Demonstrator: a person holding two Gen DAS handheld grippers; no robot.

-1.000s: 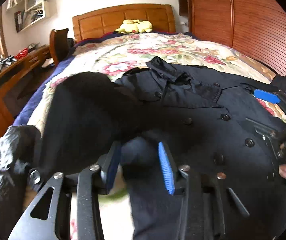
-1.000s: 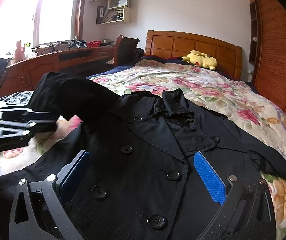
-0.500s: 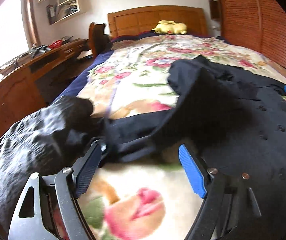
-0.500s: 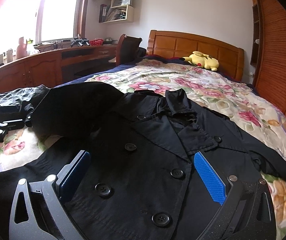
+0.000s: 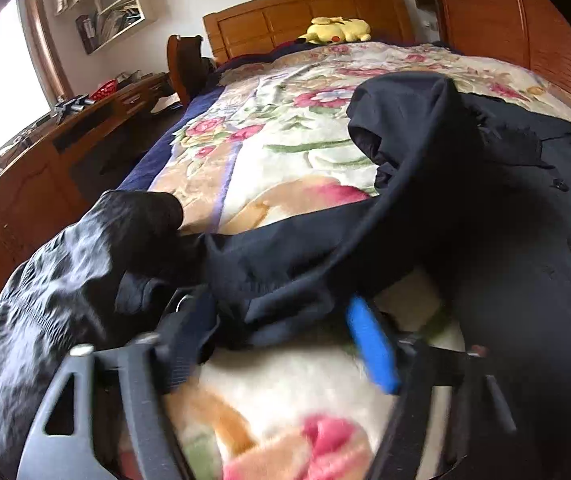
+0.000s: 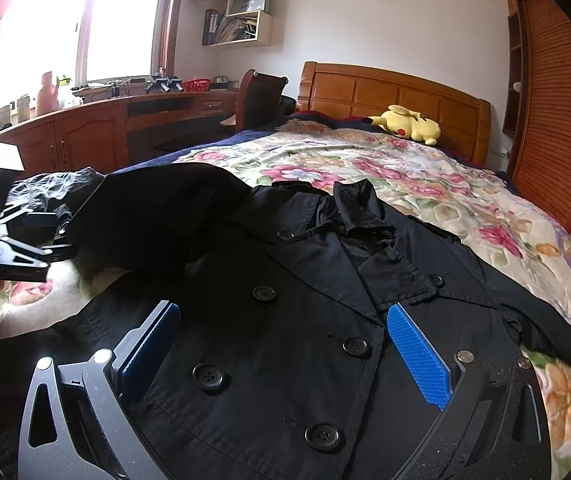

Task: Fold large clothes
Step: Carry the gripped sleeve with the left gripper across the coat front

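1. The black double-breasted coat lies front-up across the floral bedspread at the bed's foot end.
2. The left gripper is closing its jaws around the coat's sleeve.
3. The right gripper hangs wide over the buttons, gripping nothing.
4. The wall shelf holds books and a bag; no writing is legible.

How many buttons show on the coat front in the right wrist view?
7 on the black coat: three down the left column, two by the centre edge, two at the lapels. More may hide under folds.
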